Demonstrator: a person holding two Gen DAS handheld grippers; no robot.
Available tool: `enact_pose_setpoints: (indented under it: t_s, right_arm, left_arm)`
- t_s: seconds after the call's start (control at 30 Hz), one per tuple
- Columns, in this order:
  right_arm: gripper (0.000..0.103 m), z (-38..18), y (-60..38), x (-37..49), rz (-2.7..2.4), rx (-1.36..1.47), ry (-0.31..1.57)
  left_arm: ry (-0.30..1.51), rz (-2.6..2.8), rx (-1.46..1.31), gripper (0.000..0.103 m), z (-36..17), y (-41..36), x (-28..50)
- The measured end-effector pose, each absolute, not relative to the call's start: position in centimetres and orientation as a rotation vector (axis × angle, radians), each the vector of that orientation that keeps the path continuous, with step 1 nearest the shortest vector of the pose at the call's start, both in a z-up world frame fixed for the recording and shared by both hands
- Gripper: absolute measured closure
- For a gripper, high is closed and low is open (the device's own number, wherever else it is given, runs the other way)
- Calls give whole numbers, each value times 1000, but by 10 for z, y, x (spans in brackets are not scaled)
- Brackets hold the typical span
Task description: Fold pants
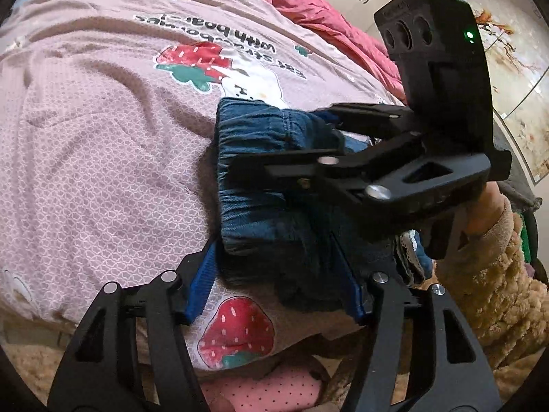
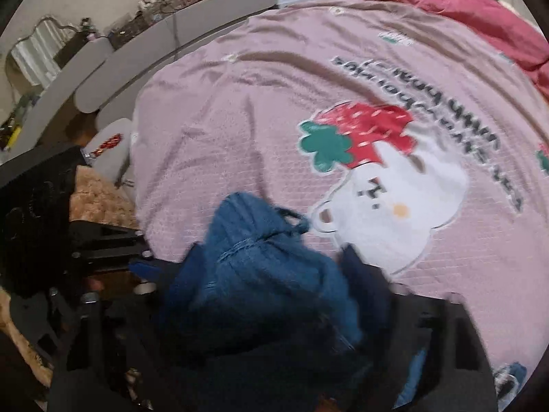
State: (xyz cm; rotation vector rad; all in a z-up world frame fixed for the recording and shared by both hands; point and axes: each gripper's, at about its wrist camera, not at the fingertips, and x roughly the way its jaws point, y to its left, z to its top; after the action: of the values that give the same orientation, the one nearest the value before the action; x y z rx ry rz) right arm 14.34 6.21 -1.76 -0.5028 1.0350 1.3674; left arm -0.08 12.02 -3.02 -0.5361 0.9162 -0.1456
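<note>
Pants [image 1: 254, 171] beside bedsheet [image 1: 103, 171] reading "with".

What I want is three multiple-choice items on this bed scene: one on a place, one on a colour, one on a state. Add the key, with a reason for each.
1. Where do the blue denim pants lie?
A. On the pink strawberry-print bedspread
B. On a wooden floor
C. Over a chair back

2. What colour is the padded quilt heaped at the far side of the bed?
A. Green
B. Yellow
C. Red

3. In what state are the pants?
A. Spread flat at full length
B. Folded into a compact bundle
C. Hanging from a hook

Key:
1 A, as pink printed fabric shows around the denim.
2 C, as the heap beyond the bedspread is deep red.
3 B, as both views show a short, thick, layered block.
</note>
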Motion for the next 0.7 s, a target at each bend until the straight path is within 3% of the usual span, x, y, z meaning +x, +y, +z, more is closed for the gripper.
enact_pose_setpoints:
  t_s: [0.1, 0.2, 0.5, 0.7]
  right_arm:
    - [61, -17, 58, 142, 1388, -487, 1023]
    - [69, -5, 44, 143, 1398, -456, 988]
    - [71, 36, -10, 146, 1439, -314, 879]
    - [71, 54, -47, 162, 1408, -238, 816]
  left_arm:
    - [922, -141, -541, 48, -30, 121, 4]
    - [912, -138, -535, 43, -26, 120, 5]
    - [877, -213, -588, 33, -19, 109, 18]
    - [804, -391, -715, 38, -12, 93, 29]
